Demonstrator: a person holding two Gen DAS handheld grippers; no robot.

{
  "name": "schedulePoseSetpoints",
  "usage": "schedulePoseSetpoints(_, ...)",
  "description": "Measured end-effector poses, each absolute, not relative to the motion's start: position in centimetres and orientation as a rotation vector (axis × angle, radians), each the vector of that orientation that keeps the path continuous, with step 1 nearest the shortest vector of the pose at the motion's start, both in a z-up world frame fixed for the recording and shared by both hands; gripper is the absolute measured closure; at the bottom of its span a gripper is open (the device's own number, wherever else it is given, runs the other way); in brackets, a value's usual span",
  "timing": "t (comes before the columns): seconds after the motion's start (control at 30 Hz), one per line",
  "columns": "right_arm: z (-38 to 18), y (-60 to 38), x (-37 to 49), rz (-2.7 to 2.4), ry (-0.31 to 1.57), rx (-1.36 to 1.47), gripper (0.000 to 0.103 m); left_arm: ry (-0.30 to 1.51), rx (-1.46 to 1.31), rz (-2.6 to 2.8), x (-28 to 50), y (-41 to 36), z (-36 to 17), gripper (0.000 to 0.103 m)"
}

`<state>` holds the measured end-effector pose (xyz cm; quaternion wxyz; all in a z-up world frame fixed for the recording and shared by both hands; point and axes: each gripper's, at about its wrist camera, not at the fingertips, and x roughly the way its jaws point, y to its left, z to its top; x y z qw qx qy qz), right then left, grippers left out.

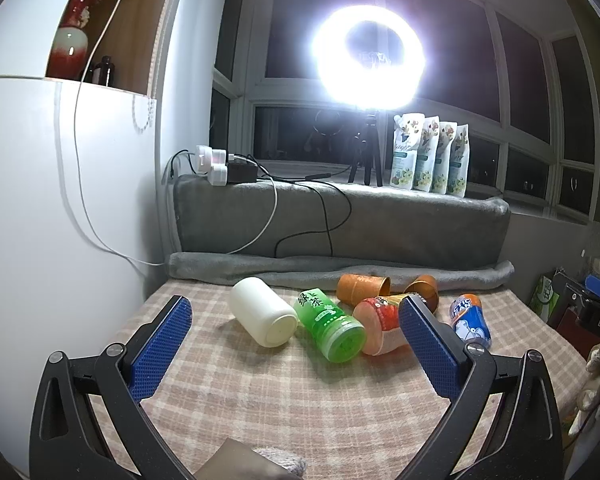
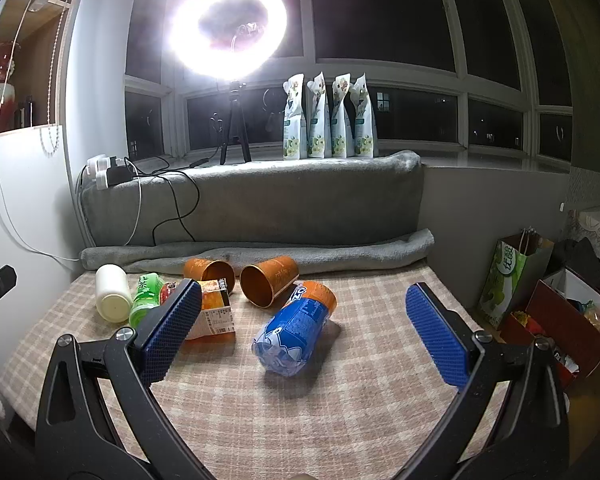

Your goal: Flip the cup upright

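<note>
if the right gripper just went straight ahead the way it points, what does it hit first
Probably the blue and orange plastic cup lying on its side: it sits between the open right gripper fingers, nearest ahead. Depth is uncertain in this fisheye view.

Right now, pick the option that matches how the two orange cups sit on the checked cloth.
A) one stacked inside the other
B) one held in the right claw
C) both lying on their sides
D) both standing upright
C: in the right wrist view the left orange cup and the right orange cup both lie tipped over, open mouths facing the camera, side by side and separate; the right claw is open and empty.
</note>
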<state>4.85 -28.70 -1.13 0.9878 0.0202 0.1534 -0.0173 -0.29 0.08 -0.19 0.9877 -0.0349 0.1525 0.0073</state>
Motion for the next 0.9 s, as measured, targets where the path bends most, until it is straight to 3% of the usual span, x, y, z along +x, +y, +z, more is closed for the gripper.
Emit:
schedulePoseSetpoints(0.37, -1.5, -28.4, 4.9, -0.025, 0.321, 0.047, 0.000, 0.321, -0.068, 0.014, 0.3, -0.2, -0.9, 0.000)
schedulePoseSetpoints(0.9, -2.0, -25.7, 14.9, 0.231, 0.547, 0.009, 0.000, 0.389, -0.087, 0.030, 1.6, 1.0, -2.7, 0.000)
